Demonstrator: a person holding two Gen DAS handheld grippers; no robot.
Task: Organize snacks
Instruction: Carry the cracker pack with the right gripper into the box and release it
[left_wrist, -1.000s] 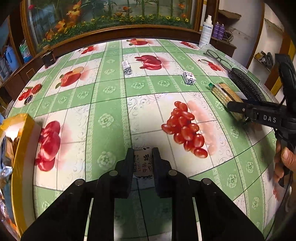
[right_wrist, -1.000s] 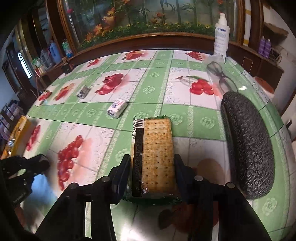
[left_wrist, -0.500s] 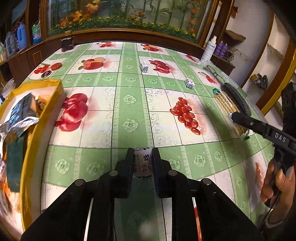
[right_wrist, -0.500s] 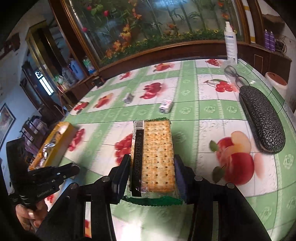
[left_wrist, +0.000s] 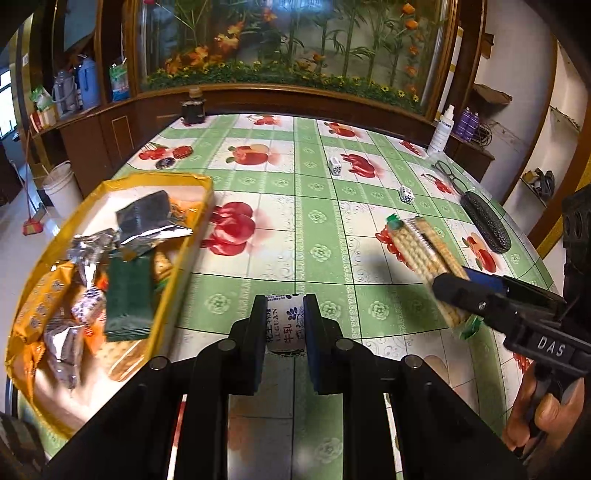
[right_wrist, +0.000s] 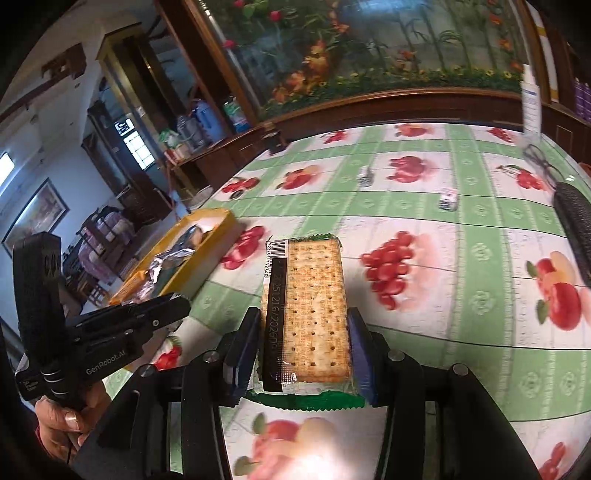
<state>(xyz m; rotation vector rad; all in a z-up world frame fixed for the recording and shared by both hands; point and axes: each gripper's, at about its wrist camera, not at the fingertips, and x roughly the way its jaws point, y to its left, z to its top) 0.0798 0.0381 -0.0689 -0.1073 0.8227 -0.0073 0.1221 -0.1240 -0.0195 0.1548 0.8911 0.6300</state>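
Yellow snack tray sits left on the table as the left gripper clamps a small candy and the right gripper clamps a cracker pack above the tablecloth.

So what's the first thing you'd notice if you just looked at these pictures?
Probably the long clear-wrapped packet of square crackers, clamped in the right hand-held gripper above the green fruit-print tablecloth. Next, the yellow cardboard tray at the table's left edge, heaped with foil and orange snack packs. The left hand-held gripper pinches a small white candy with blue print.
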